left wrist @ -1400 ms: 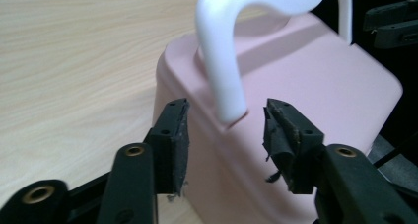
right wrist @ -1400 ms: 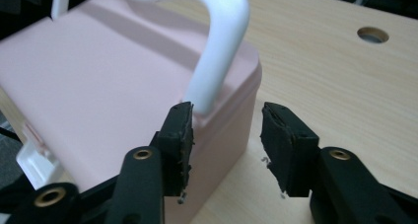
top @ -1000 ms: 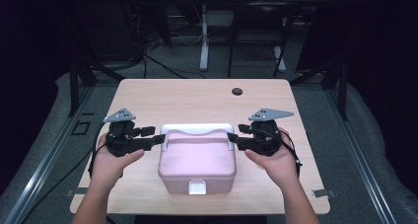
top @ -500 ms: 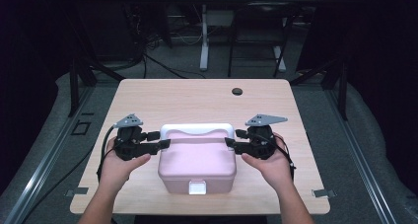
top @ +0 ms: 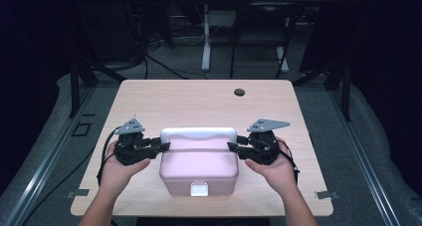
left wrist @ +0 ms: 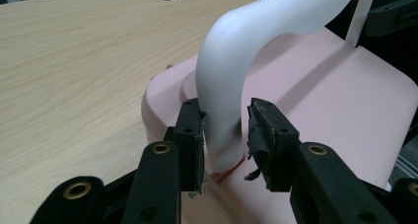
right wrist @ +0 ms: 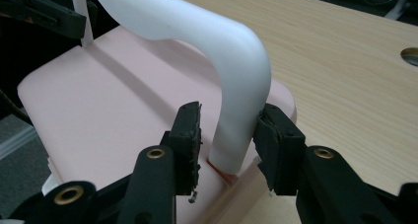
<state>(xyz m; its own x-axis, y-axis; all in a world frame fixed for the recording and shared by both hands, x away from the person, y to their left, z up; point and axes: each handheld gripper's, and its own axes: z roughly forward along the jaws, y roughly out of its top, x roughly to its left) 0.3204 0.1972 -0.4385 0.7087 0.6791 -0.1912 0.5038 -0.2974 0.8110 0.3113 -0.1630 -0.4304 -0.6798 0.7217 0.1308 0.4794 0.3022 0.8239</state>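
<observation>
A pink box with a white arched handle stands near the table's front edge. My left gripper is at the box's left side and my right gripper at its right side. In the left gripper view the handle stands raised over the pink lid, and the left gripper is open, with its jaws astride the handle's leg and almost touching it. In the right gripper view the right gripper is open astride the other leg of the handle, with a small gap at one pad.
The box has a white latch on its front face. The wooden table has a round cable hole at its far side. Dark chairs and desk legs stand beyond the table.
Both grippers have moved inward and toward the table's front, from beside the box to the two ends of its handle. The box has stayed in place.
</observation>
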